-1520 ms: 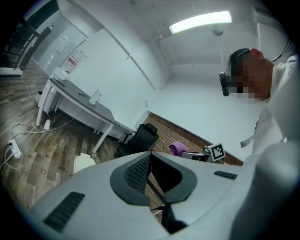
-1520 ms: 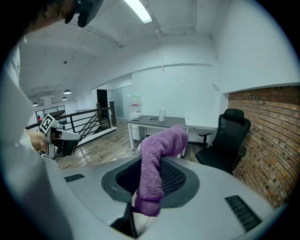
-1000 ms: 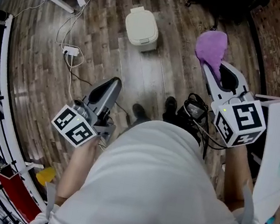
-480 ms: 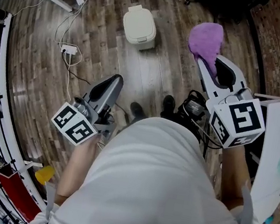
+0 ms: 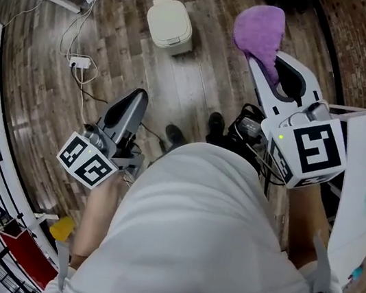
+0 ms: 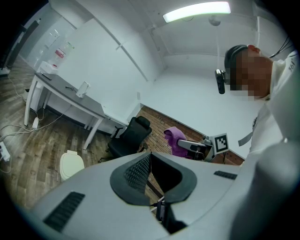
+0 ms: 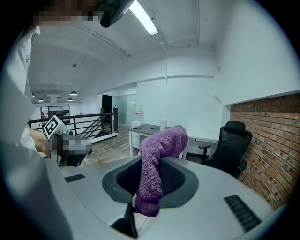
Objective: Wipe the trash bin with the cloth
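Right hand-held gripper [image 5: 265, 69]: jaws clamped on the purple cloth [image 5: 259, 28], held above the floor.
Cloth: pinched between the ribbed pads, upper end bunched and flopping over the jaw tips.
Left hand-held gripper [image 5: 134, 99]: jaws pressed together, empty, held low at the person's left.
Trash bin [image 5: 169, 23]: cream, lid down, standing on the wooden floor [image 5: 191, 95] ahead of the person, well apart from both hand-held grippers, left of the cloth in the head view.
Around: power strip [image 5: 79, 62] with trailing cables left of the bin; black shoes [image 5: 174, 135] between the hand-held grippers; black office chair [image 6: 129, 138] and white table [image 6: 70, 96] beyond the bin; brick wall [image 7: 267, 140] at right.
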Motion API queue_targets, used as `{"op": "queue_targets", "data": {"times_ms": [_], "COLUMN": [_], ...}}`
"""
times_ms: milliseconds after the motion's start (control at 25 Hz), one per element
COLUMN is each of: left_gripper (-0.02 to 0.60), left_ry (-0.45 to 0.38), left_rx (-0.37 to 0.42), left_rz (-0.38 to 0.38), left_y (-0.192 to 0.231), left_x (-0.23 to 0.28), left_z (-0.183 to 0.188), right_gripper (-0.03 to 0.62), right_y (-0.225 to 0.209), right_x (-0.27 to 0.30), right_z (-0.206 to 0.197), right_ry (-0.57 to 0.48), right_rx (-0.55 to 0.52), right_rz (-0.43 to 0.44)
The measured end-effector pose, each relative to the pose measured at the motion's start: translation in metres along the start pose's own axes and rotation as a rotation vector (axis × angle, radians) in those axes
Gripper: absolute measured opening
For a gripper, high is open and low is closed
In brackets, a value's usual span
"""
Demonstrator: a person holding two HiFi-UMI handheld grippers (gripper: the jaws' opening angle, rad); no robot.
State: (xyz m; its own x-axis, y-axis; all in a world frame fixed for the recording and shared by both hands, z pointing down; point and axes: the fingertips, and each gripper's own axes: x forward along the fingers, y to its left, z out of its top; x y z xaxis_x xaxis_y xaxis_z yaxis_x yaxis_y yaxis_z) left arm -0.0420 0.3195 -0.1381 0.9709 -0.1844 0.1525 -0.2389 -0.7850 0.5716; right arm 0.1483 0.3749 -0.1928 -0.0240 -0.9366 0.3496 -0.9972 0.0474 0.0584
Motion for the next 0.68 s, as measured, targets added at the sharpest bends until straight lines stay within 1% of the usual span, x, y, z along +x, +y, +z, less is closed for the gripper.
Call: {"op": "queue_targets", "data": {"times_ms": [200, 680], "left_gripper": [0.003, 0.003], "left_ry": [-0.001, 0.005], "left_rx": [0.002, -0.002], "left_rz": [-0.002, -0.006], "left_y": [-0.0013, 0.0011], "left_x": [0.0026, -0.0018], "left_z": [0.0019, 0.0009], "right_gripper": [0.086, 0.086], "right_y": [-0.0023, 0.0038], "right_x": [0.0006, 0.0054], "right_z": [-0.0001, 0.0021], "right_ry": [-0.010, -0.018], "right_rx": [-0.001, -0.014], "right_rz": [-0.013, -0.014]}}
